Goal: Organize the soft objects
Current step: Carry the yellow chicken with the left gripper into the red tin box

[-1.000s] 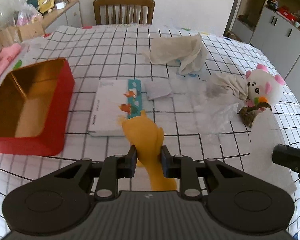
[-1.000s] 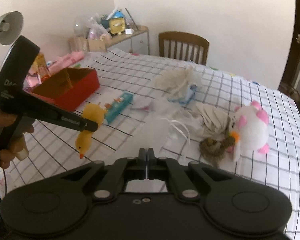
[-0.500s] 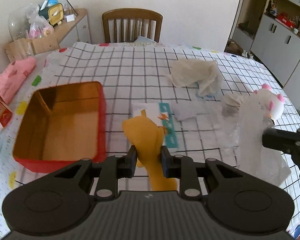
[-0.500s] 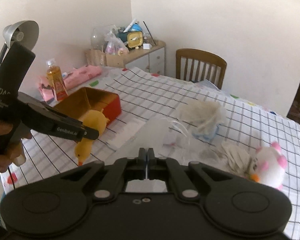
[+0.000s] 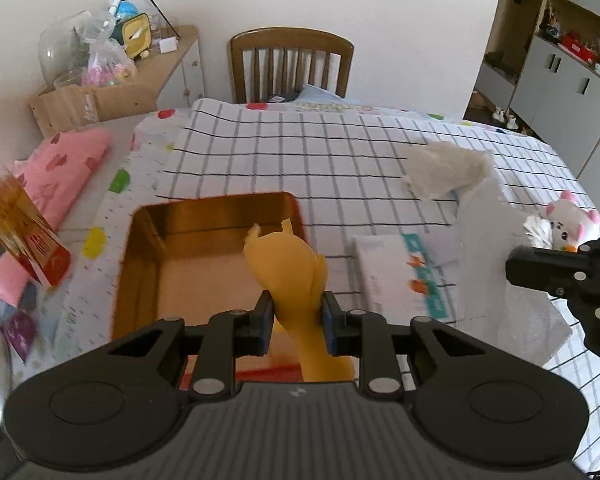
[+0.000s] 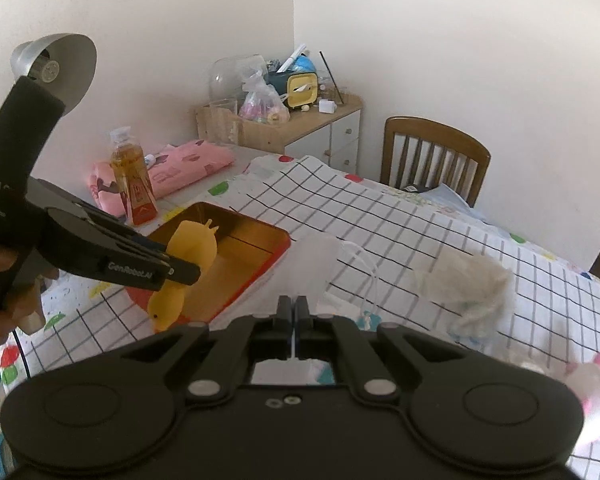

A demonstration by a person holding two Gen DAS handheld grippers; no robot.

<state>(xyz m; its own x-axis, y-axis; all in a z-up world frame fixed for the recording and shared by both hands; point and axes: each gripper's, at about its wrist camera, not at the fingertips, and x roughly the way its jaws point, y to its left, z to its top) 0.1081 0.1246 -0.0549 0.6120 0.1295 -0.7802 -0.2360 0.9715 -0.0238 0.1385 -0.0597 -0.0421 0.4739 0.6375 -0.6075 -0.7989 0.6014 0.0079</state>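
My left gripper [image 5: 296, 318] is shut on a yellow soft duck [image 5: 290, 270] and holds it above the near right part of the open red tin with a gold inside [image 5: 148, 232]. In the right wrist view the duck [image 6: 188, 256] hangs head down over the tin [image 6: 276, 248]. My right gripper [image 6: 293, 314] is shut on a white translucent plastic bag [image 6: 318, 264], held up to the right of the tin; the bag also shows in the left wrist view [image 5: 496, 264].
On the checked tablecloth lie a white booklet [image 5: 396, 272], a crumpled beige cloth [image 5: 448, 170] and a white-pink plush toy [image 5: 572, 228]. A bottle of amber liquid [image 6: 132, 178] and pink fabric [image 6: 180, 168] sit left of the tin. A wooden chair [image 5: 292, 64] stands behind.
My left gripper has carried the duck leftwards from over the booklet to over the tin. My right gripper has lifted the bag and followed to the left.
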